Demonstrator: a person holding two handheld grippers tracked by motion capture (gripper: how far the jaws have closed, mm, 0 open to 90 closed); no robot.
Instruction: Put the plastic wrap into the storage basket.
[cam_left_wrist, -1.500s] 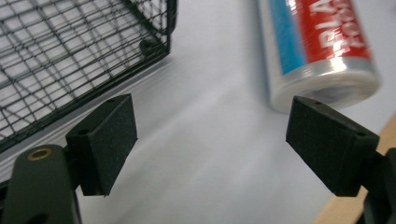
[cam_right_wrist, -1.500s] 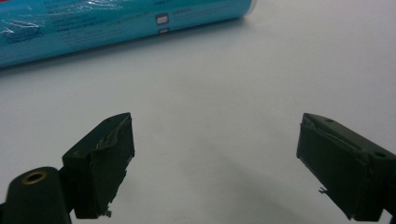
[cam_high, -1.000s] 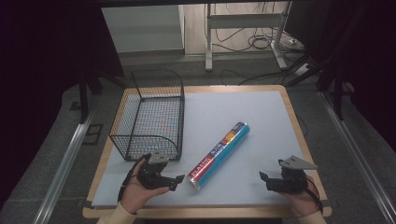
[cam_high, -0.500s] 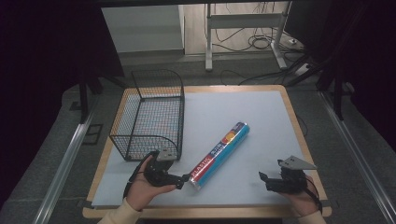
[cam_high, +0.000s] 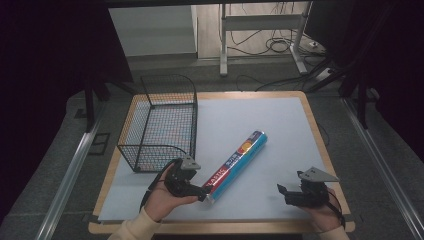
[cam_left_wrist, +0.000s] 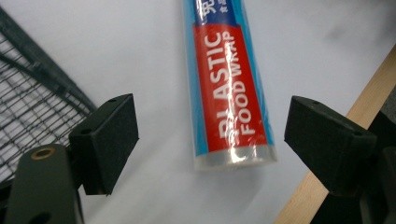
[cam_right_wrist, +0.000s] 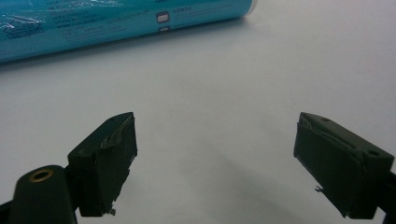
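Note:
A roll of plastic food wrap (cam_high: 235, 167), blue with a red label, lies slantwise on the pale mat; its near end points at the front edge. My left gripper (cam_high: 204, 192) sits at that near end. In the left gripper view its jaws stand wide apart, and the left gripper (cam_left_wrist: 217, 123) has the roll's capped end (cam_left_wrist: 236, 156) between and below them, untouched. My right gripper (cam_high: 284, 195) rests low at the front right, apart from the roll. Seen from its own camera, the right gripper (cam_right_wrist: 219, 144) is open over bare mat, with the roll (cam_right_wrist: 116, 21) lying farther off.
A black wire basket (cam_high: 160, 122) stands at the left of the table, just beyond my left hand; its mesh (cam_left_wrist: 32, 107) is close to the left jaw. The wooden table edge (cam_left_wrist: 369, 102) runs near the right jaw. Table legs and cables lie behind the table.
My left gripper has moved right and slightly up, from beside the basket's front corner to the roll's near end. The right gripper and the roll have stayed put.

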